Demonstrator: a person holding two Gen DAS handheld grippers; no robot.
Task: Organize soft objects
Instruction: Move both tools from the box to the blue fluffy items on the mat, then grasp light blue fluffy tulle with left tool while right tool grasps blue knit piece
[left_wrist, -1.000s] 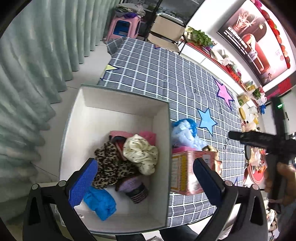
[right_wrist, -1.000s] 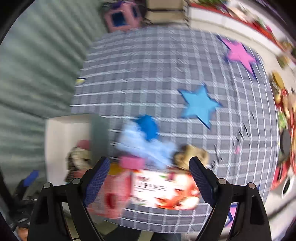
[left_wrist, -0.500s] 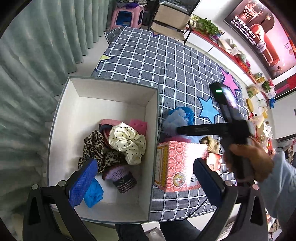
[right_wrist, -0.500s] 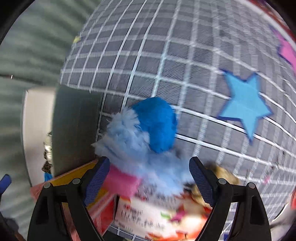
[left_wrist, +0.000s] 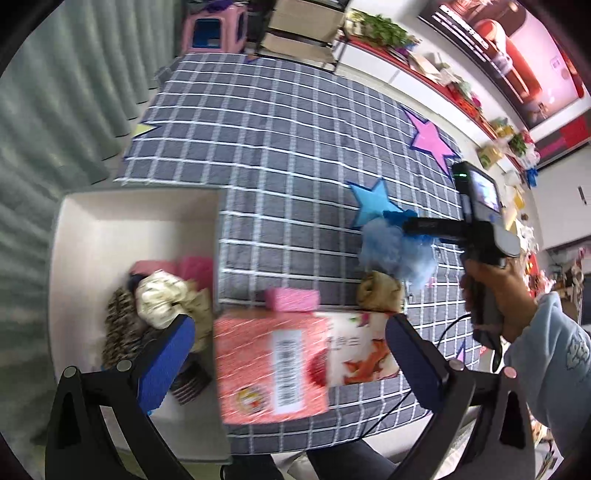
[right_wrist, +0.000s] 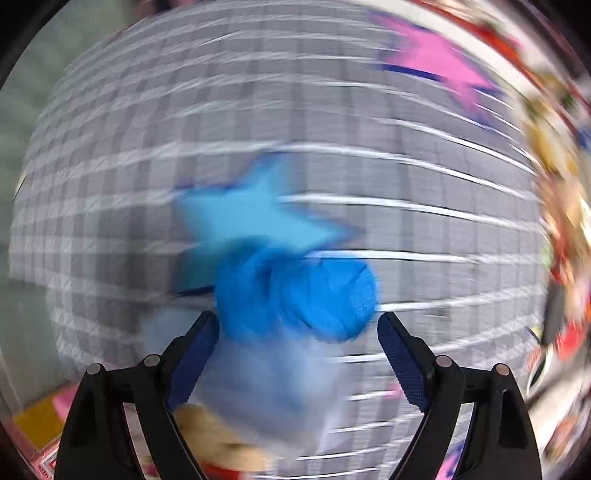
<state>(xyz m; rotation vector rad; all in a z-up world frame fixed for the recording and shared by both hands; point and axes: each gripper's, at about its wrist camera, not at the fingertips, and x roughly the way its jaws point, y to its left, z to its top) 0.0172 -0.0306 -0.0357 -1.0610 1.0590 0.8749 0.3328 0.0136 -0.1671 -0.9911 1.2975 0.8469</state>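
Blue mesh puff (right_wrist: 295, 295) is lying on the checked cloth (right_wrist: 369, 166) beside the paler fluffy puff (left_wrist: 399, 251), between the spread right gripper (right_wrist: 299, 339). Risk: jaws closing on both puffs together. Left gripper (left_wrist: 291, 354) is hanging spread, empty, over the pink carton (left_wrist: 273, 369).

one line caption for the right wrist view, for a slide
Open right tongs straddle a blue fluffy bundle on the checked tablecloth.
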